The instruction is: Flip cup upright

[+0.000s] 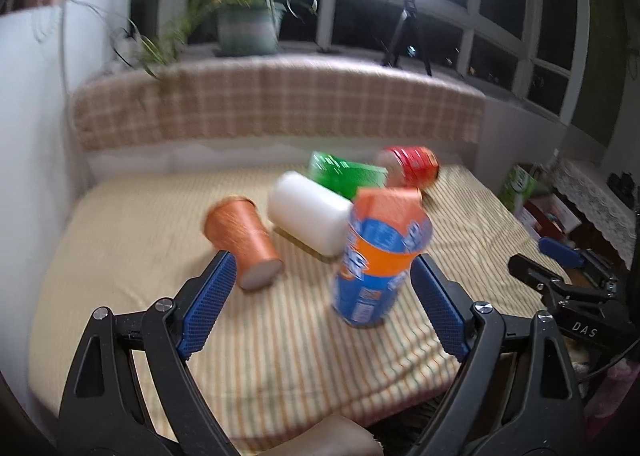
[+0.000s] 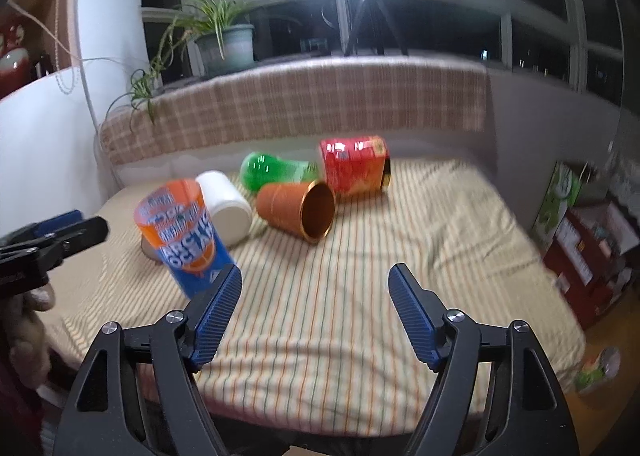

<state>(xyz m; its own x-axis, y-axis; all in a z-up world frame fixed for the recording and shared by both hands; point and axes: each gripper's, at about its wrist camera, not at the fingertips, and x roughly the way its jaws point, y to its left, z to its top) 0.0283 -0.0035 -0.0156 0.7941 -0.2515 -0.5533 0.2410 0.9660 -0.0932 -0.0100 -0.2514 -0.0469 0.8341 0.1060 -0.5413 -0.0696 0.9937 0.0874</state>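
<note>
A blue and orange printed cup (image 1: 376, 260) stands mouth up on the striped table, a little tilted; it also shows in the right wrist view (image 2: 182, 232). My left gripper (image 1: 324, 296) is open, its blue pads on either side of this cup without touching it. My right gripper (image 2: 316, 312) is open and empty over the table's front, with the cup just beyond its left finger. An orange cup (image 2: 298, 210) lies on its side, as do a white cup (image 2: 226, 208), a green cup (image 2: 276, 170) and a red cup (image 2: 354, 166).
The striped cloth table (image 2: 360, 288) ends at a plaid-covered ledge (image 2: 320, 100) behind. A potted plant (image 2: 224, 44) and a ring-light tripod (image 2: 364, 20) stand on the sill. Boxes (image 2: 576, 224) sit to the right of the table.
</note>
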